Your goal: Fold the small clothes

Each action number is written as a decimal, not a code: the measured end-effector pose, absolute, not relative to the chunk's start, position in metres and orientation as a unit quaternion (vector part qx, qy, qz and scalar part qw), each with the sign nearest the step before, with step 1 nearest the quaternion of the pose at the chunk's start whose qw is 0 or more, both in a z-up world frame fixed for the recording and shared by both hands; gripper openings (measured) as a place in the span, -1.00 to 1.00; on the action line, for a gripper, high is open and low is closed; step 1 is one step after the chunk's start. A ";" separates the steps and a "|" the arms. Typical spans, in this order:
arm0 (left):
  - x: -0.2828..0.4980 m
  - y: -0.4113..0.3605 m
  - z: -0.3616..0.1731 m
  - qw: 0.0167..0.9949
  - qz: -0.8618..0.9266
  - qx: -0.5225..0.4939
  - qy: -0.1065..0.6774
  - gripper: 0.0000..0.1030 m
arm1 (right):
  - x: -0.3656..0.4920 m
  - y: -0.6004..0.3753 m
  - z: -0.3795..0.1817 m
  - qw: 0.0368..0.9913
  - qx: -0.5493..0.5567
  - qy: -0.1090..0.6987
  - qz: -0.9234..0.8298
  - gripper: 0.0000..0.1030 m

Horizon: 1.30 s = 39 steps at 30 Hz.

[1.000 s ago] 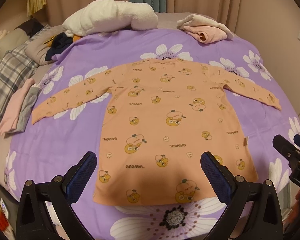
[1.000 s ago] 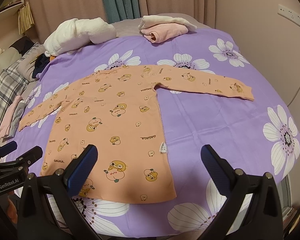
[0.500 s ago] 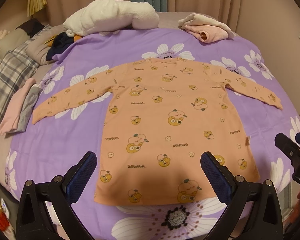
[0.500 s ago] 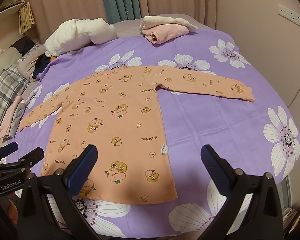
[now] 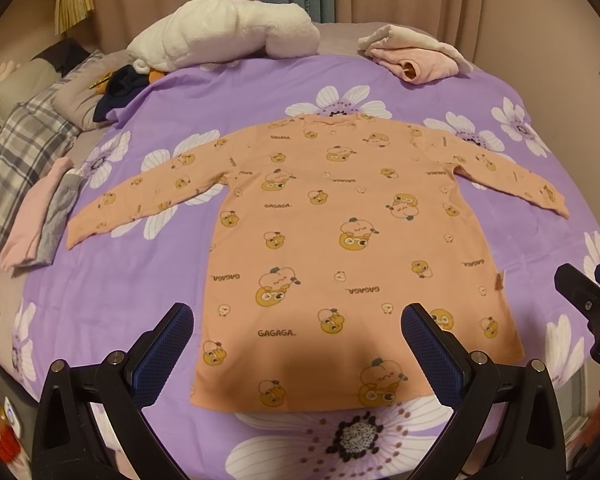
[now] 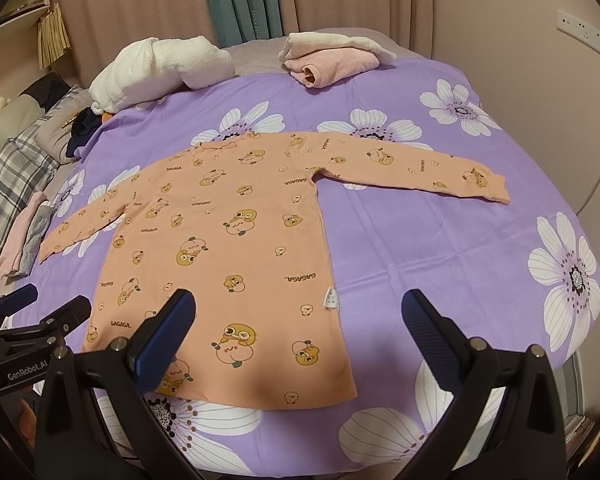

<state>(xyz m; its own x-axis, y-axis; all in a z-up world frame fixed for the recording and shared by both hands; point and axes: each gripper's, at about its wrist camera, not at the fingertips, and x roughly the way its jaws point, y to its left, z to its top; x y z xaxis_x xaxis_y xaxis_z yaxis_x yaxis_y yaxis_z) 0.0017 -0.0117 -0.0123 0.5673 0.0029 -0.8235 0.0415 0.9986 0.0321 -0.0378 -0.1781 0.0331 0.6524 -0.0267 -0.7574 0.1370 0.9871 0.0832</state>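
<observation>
An orange long-sleeved child's shirt (image 5: 340, 248) with cartoon prints lies flat on the purple flowered bedspread (image 5: 112, 292), both sleeves spread out, hem nearest me. It also shows in the right wrist view (image 6: 228, 248). My left gripper (image 5: 296, 344) is open and empty, hovering above the hem. My right gripper (image 6: 300, 332) is open and empty, above the hem's right corner and the bedspread (image 6: 440, 240). The right gripper's tips (image 5: 588, 300) show at the left view's right edge; the left gripper (image 6: 32, 312) shows at the right view's left edge.
A white fluffy blanket (image 5: 224, 36) and a folded pink and cream garment (image 5: 412, 56) lie at the far edge. Folded pink and grey clothes (image 5: 40, 216) lie left, beside a plaid blanket (image 5: 16, 160) and dark clothes (image 5: 120, 88). Curtains (image 6: 240, 0) hang behind.
Both grippers have drawn back and risen slightly, so the shirt sits a little lower in view. Both stay open. The shirt has not moved.
</observation>
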 end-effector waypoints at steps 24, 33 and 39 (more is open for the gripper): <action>0.002 -0.012 -0.014 0.886 -0.005 0.026 0.463 0.99 | -0.035 -0.174 0.030 0.906 0.069 0.415 -0.042 1.00; 0.001 -0.013 -0.015 0.885 -0.006 0.026 0.464 0.99 | -0.035 -0.175 0.030 0.905 0.070 0.417 -0.041 1.00; 0.007 -0.008 -0.019 0.883 -0.016 -0.003 0.468 0.99 | -0.033 -0.186 0.026 0.906 0.106 0.408 -0.019 1.00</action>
